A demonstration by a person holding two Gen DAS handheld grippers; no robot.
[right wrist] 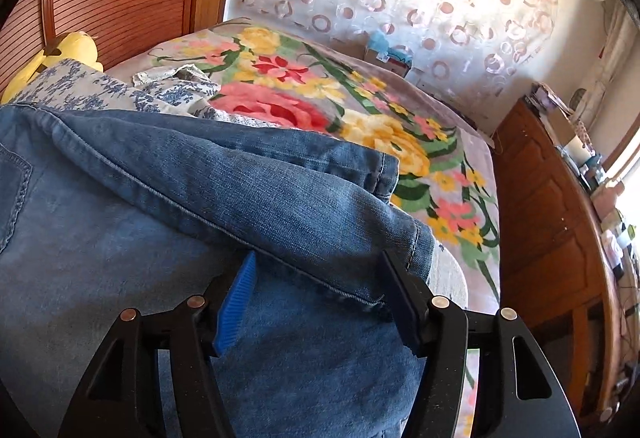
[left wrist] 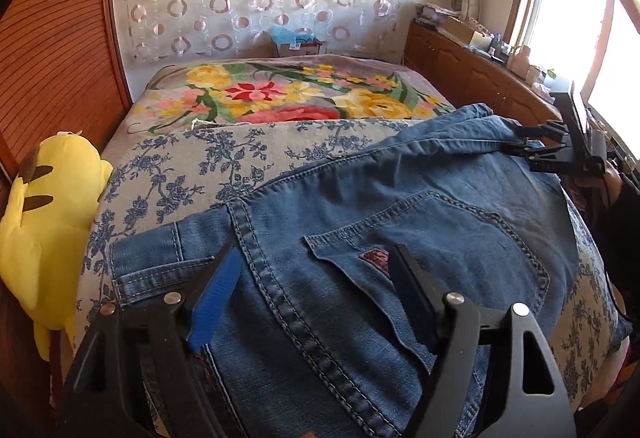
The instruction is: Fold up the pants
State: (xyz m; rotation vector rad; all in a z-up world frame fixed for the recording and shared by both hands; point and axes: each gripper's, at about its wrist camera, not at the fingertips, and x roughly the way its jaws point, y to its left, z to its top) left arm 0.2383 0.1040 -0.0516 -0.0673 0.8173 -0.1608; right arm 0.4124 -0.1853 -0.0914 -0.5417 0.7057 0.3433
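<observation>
Left wrist view: your left gripper [left wrist: 308, 290] stands wide over the jeans [left wrist: 360, 206], pads clear of the denim near the back pocket [left wrist: 432, 238]; jeans lie on the blue-flowered quilt [left wrist: 192, 166]. Right wrist view: your right gripper [right wrist: 320, 302] gapes wide astride the folded leg hem [right wrist: 416, 242], gripping nothing.

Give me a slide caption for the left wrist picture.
Open left gripper above the back pocket of blue jeans on a bed, right gripper at their far edge.
</observation>
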